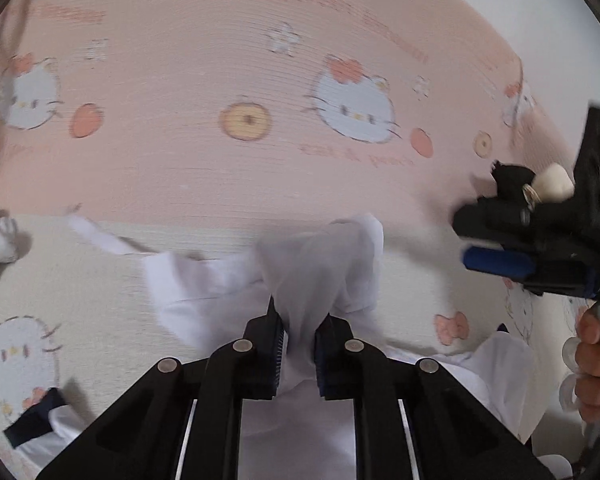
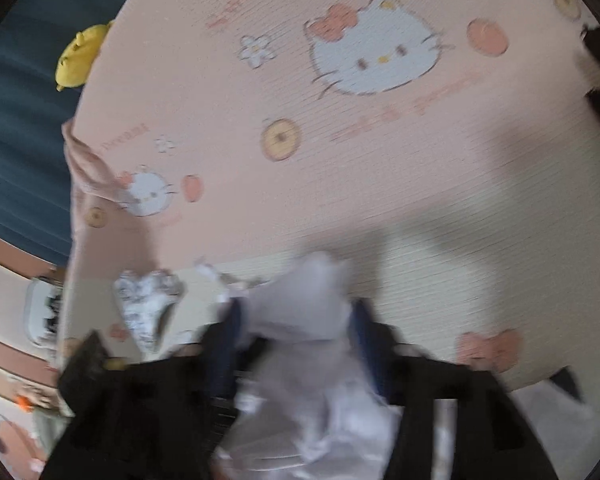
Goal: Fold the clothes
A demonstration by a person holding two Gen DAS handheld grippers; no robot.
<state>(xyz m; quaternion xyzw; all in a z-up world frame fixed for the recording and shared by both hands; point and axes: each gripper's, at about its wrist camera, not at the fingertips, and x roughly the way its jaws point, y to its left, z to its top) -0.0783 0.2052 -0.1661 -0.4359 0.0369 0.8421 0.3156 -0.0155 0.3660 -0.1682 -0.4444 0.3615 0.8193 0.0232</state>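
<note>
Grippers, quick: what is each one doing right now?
Left gripper: shut on the thin white cloth garment.
Right gripper: jaws apart, white garment bunched between them; blur hides whether the pads grip it.

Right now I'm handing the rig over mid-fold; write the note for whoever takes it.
Left claw: shut on a bunched fold of the white garment, lifted off the bed.
Right claw: jaws stand wide apart, white cloth between them; that view is blurred, so assume no grip there.
The garment lies crumpled on the cartoon-cat bedsheet, near its front edge, with a dark trim piece at the left.
Done: nothing visibly folded yet.
Left: regrip with the right claw, spread the garment flat, then fold.
</note>
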